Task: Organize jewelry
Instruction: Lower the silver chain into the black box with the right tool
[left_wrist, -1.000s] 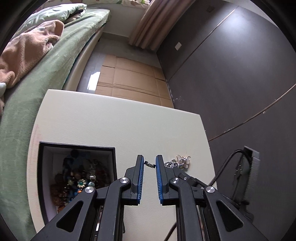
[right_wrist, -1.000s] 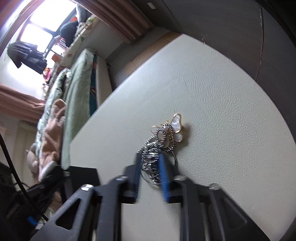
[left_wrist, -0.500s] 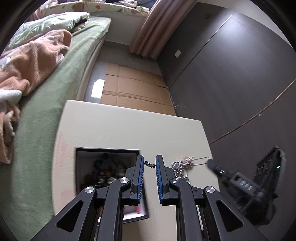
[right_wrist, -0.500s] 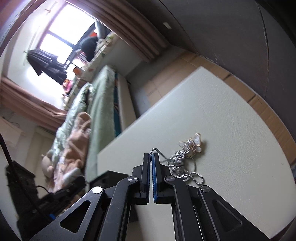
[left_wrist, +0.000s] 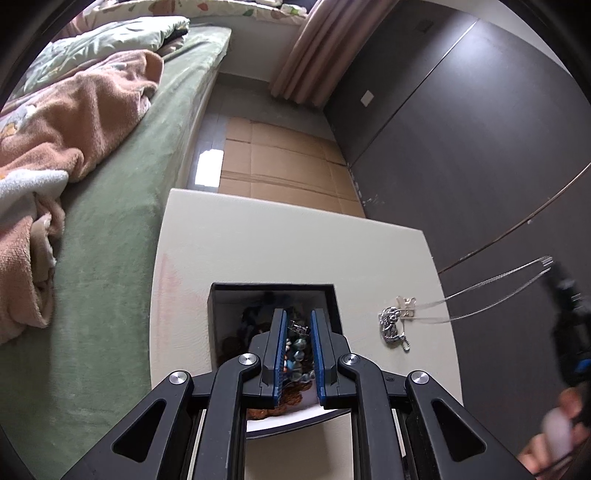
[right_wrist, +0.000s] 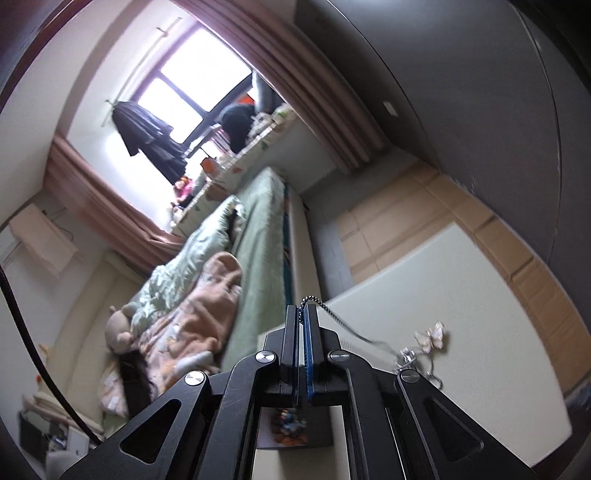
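The black box (left_wrist: 273, 295) is partly hidden behind the left hand-held gripper (left_wrist: 298, 334).

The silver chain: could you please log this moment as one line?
right gripper: shut on silver chain, lifted taut | tangled jewelry: on table | left gripper: open above jewelry box

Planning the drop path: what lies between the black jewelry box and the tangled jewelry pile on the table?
Only bare cream tabletop. The left wrist view shows an empty strip between the black jewelry box and the jewelry pile.
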